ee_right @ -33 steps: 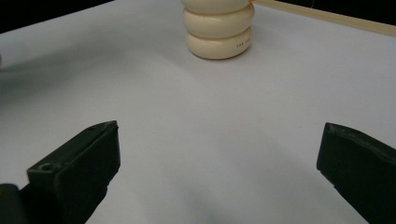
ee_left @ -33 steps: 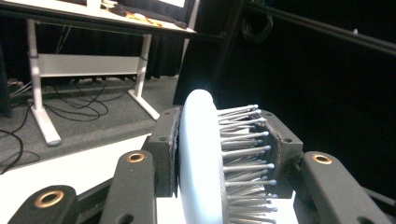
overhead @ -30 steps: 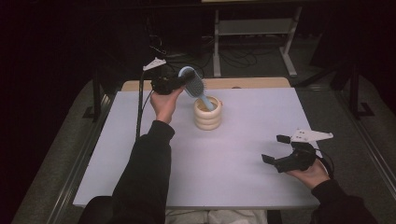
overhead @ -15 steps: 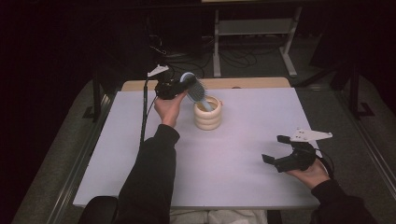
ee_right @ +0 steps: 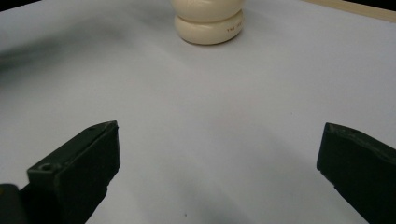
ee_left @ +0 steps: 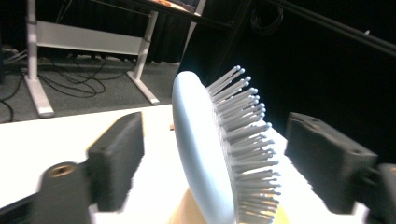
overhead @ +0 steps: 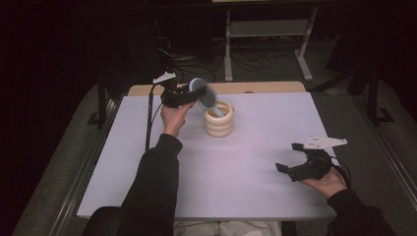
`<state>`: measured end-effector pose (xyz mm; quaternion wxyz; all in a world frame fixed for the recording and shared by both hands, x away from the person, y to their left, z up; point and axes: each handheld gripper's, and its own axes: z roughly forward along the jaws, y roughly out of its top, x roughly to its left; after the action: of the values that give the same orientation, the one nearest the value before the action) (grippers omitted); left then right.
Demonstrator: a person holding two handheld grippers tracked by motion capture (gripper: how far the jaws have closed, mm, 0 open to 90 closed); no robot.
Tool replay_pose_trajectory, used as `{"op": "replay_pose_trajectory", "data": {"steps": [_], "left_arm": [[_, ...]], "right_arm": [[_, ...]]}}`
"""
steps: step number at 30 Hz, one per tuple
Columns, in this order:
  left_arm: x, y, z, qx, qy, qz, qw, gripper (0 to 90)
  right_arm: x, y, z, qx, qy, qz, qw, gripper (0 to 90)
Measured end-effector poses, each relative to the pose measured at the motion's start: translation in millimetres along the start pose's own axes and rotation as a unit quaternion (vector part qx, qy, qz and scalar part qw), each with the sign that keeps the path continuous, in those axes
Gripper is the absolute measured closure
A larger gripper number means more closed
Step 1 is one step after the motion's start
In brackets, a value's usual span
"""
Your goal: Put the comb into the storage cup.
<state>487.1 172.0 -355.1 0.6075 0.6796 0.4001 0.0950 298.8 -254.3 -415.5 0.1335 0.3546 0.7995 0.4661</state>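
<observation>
Hairbrush (ee_left: 219,154) stands handle-down in cream holder (overhead: 219,119), head leaning between left gripper's (overhead: 189,97) just-opened jaws, untouched. Right gripper (overhead: 295,162) spread, well apart. Risk: withdrawing jaw snags bristles, tipping holder.

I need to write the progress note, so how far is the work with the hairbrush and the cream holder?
Done: the hairbrush stands handle-down in the cream holder. In hand: the left gripper has just been opening, its jaws apart from the brush head between them. Left: drawing that gripper away. The right gripper rests open.
</observation>
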Motion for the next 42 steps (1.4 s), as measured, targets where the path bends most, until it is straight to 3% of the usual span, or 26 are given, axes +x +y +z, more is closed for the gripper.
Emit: {"op": "replay_pose_trajectory", "data": {"steps": [4,13,18,36,42], "left_arm": [[-2.8,-0.5,-3.7,0.012,-0.003,0.028,0.9995,0.0],[0.6,0.7,-22.8,0.004,-0.022,0.045,0.9987,0.0],[-1.2,-2.1,-38.5,-0.011,-0.028,0.09,0.9955,0.0],[-4.0,1.1,-76.1,-0.013,-0.011,0.111,0.9937,0.0],[-2.8,-2.0,-88.0,-0.013,-0.005,0.107,0.9942,0.0]], "right_arm": [[-0.2,0.0,1.0,0.002,0.0,0.001,1.0,0.0],[0.5,0.0,2.7,0.007,0.0,-0.001,1.0,0.0],[1.2,0.0,3.3,0.01,-0.001,-0.004,0.9999,0.0],[3.0,-0.1,5.9,0.016,0.0,-0.009,0.9998,0.0],[2.9,-0.1,6.1,0.016,-0.001,-0.009,0.9998,0.0]]}}
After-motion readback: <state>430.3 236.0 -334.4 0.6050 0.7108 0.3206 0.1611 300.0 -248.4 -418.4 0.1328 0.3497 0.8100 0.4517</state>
